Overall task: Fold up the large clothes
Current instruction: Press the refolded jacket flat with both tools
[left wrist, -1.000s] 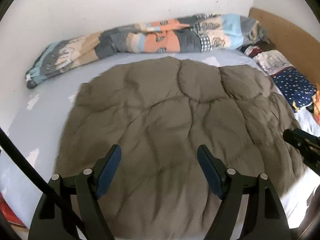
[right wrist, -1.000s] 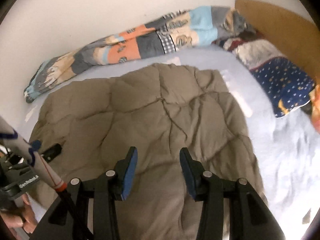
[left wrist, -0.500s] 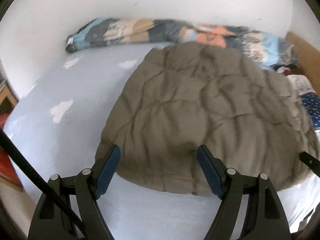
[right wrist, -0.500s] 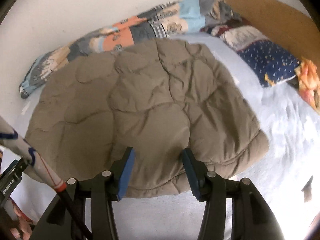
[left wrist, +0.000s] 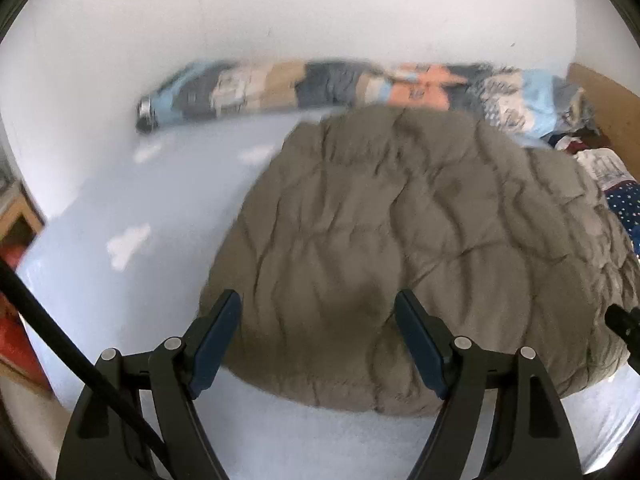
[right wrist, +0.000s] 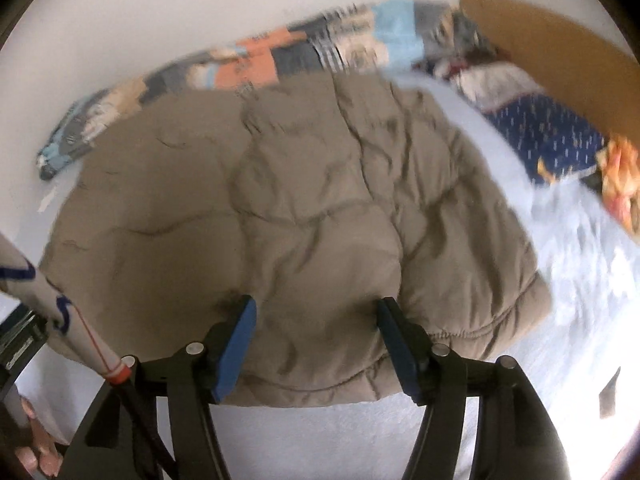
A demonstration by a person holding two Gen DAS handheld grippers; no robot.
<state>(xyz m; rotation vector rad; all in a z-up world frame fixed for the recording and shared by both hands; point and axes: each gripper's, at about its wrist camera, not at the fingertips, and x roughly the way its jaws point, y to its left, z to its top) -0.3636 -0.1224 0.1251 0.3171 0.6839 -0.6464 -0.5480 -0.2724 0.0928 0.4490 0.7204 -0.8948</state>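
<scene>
A large brown-grey quilted garment or padded cover point(left wrist: 408, 240) lies spread flat on the pale blue bed sheet point(left wrist: 132, 208); it also shows in the right wrist view point(right wrist: 280, 208). My left gripper point(left wrist: 318, 312) is open and empty, hovering over the garment's near left edge. My right gripper point(right wrist: 316, 320) is open and empty, hovering over the garment's near edge towards its right corner. Neither gripper touches the fabric.
A rolled patchwork blanket point(left wrist: 340, 88) lies along the white wall at the back. A navy dotted pillow point(right wrist: 548, 136) and other bedding sit at the right by the wooden headboard point(right wrist: 560, 60). A wooden shelf point(left wrist: 20, 216) stands left of the bed.
Both grippers have drawn back from over the garment's middle to its near edge, so the bare sheet in front now shows. The right gripper's jaws have opened wider. The garment has not moved.
</scene>
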